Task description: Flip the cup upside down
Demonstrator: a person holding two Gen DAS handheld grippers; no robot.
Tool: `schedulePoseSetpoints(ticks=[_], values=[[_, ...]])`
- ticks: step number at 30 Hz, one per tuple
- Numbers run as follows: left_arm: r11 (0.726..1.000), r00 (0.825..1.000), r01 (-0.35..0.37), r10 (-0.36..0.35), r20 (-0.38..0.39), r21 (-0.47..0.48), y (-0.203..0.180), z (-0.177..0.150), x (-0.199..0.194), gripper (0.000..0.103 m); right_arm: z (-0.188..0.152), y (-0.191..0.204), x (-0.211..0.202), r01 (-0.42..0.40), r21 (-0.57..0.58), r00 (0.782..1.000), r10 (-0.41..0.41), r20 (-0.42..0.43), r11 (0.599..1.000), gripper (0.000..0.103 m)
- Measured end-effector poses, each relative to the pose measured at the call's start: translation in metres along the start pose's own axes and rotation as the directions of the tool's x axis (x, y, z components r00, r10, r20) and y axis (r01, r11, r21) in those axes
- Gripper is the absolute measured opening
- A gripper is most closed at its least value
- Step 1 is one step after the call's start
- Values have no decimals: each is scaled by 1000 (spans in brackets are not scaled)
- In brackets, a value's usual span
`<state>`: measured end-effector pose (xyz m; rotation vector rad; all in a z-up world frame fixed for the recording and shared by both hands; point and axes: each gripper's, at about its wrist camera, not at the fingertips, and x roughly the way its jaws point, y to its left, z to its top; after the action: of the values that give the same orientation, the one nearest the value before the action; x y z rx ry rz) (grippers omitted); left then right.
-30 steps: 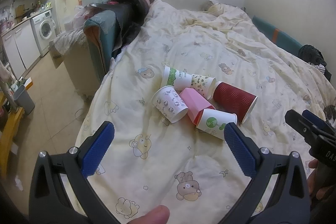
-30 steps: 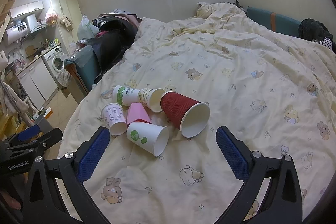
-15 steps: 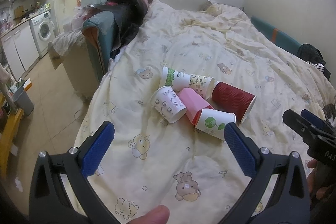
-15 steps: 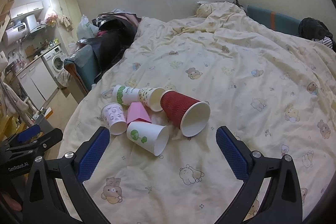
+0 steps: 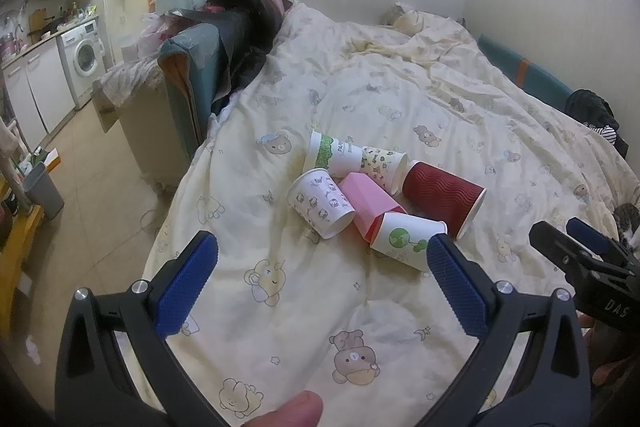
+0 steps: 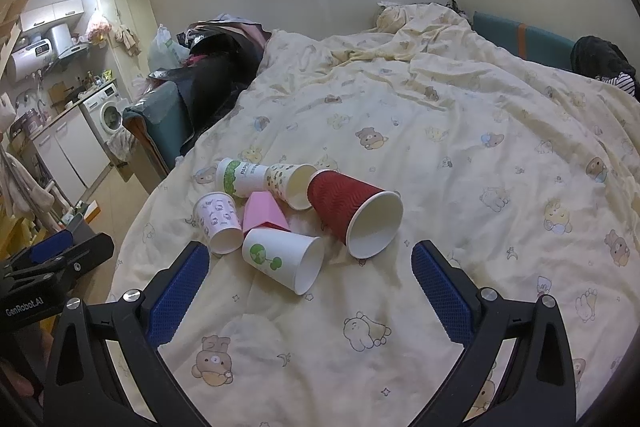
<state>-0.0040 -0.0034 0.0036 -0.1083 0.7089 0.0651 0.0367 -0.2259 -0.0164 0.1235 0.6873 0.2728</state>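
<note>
Several paper cups lie on their sides in a cluster on the bed: a red ribbed cup (image 6: 352, 211) (image 5: 442, 193), a white cup with a green tree (image 6: 282, 257) (image 5: 404, 239), a pink cup (image 6: 262, 213) (image 5: 368, 203), a white cartoon-print cup (image 6: 218, 221) (image 5: 320, 203), a green-banded white cup (image 6: 240, 177) (image 5: 332, 155) and a dotted cup (image 6: 290, 183) (image 5: 382, 165). My left gripper (image 5: 320, 279) is open and empty, short of the cluster. My right gripper (image 6: 310, 287) is open and empty, just short of the tree cup.
The bed's cream bear-print duvet (image 6: 460, 155) spreads far and right. The bed edge drops to a tiled floor (image 5: 88, 187) at left. A teal chair piled with clothes (image 5: 200, 67) stands beside the bed. A washing machine (image 5: 86, 57) stands far left.
Both grippers have edged slightly closer to the cups. The cups have not moved and both grippers stay open.
</note>
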Motion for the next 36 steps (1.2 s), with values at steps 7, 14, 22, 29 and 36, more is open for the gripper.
schedulePoseSetpoints(ticks=[7, 14, 22, 29, 36], values=[[1000, 1000, -3, 3, -12, 0, 1, 2, -1, 103, -1, 0, 0, 3, -2, 1000, -3, 3, 1000, 103], [1000, 1000, -6, 6, -13, 3, 1, 2, 0, 103, -2, 0, 0, 2, -2, 1000, -2, 5, 1000, 103], [1000, 1000, -7, 7, -20, 3, 2, 0, 1, 103, -2, 1, -1, -10, -3, 1000, 10, -2, 1000, 103], [1000, 1000, -14, 14, -27, 6, 3, 0, 4, 103, -2, 0, 3, -12, 1, 1000, 12, -20, 1000, 103], [999, 991, -36, 33, -133, -24, 16, 16, 22, 103, 12, 2, 5, -18, 4, 998, 18, -60, 1000, 103]])
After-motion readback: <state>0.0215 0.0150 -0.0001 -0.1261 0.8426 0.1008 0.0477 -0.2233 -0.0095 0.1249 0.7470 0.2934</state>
